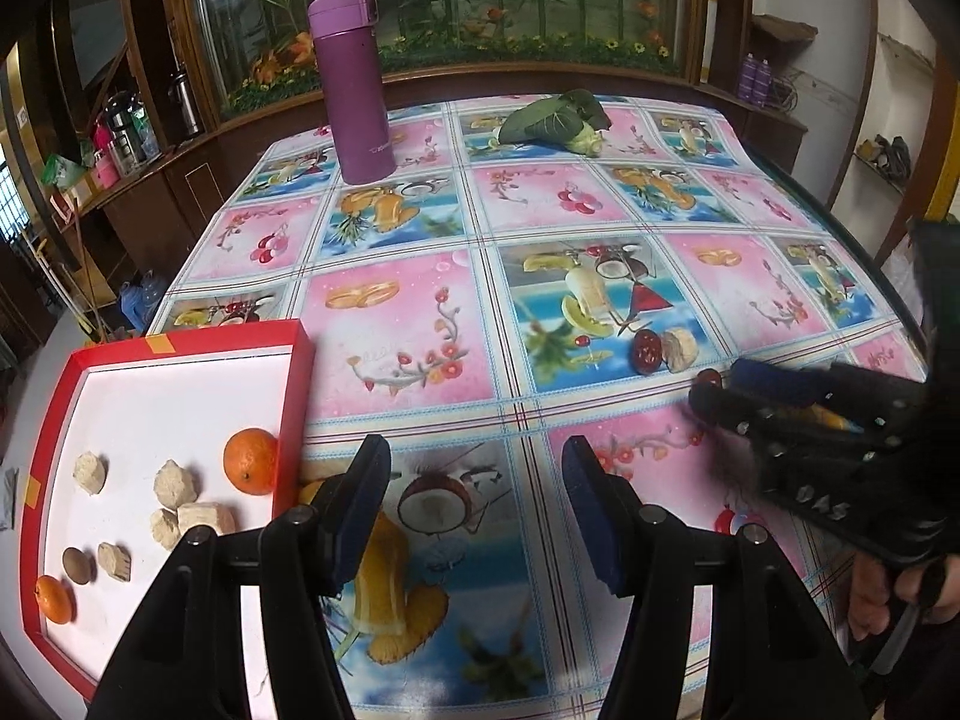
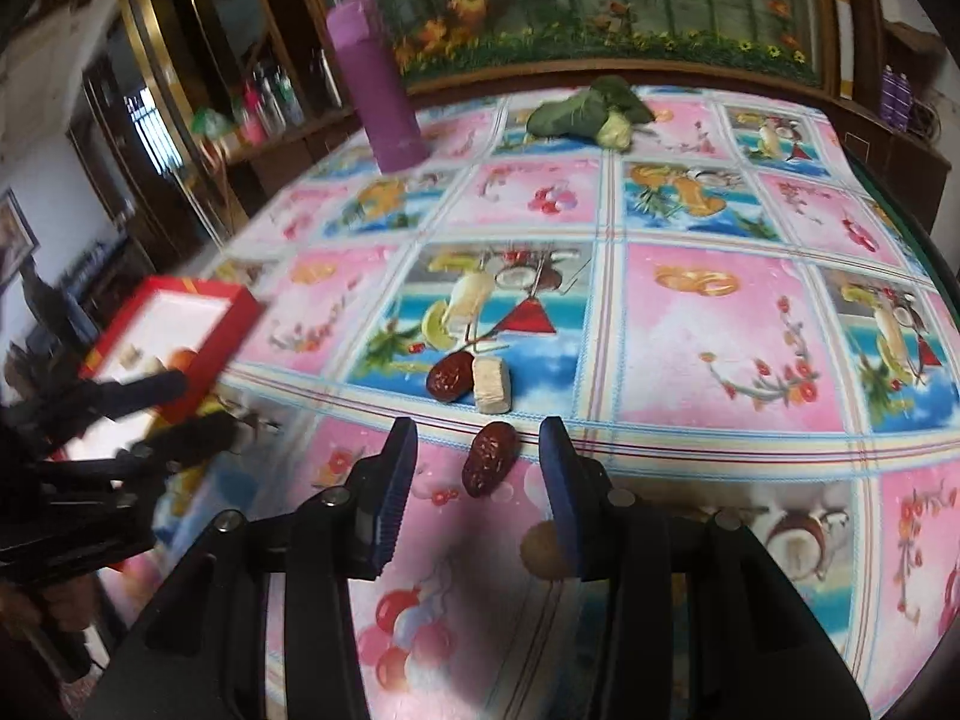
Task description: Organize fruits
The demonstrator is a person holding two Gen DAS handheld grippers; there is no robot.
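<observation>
My left gripper (image 1: 474, 510) is open and empty over the tablecloth, just right of the red tray (image 1: 297, 396). The tray holds two oranges (image 1: 251, 459), several beige chunks (image 1: 175, 483) and a brown round fruit (image 1: 78, 565). My right gripper (image 2: 480, 480) is open, and a dark red date (image 2: 489, 459) lies on the cloth between its fingertips, which do not touch it. Just beyond sit a second date (image 2: 450, 377) and a beige chunk (image 2: 492, 384). A brownish round fruit (image 2: 543, 552) shows partly behind the right finger. In the left wrist view the right gripper (image 1: 720, 387) is blurred.
A purple flask (image 1: 354, 84) stands at the table's far left. A leafy green vegetable (image 1: 555, 117) lies at the far middle. Wooden cabinets and a plant display ring the table (image 1: 600, 204). A hand (image 1: 870, 600) holds the right gripper's handle near the front right edge.
</observation>
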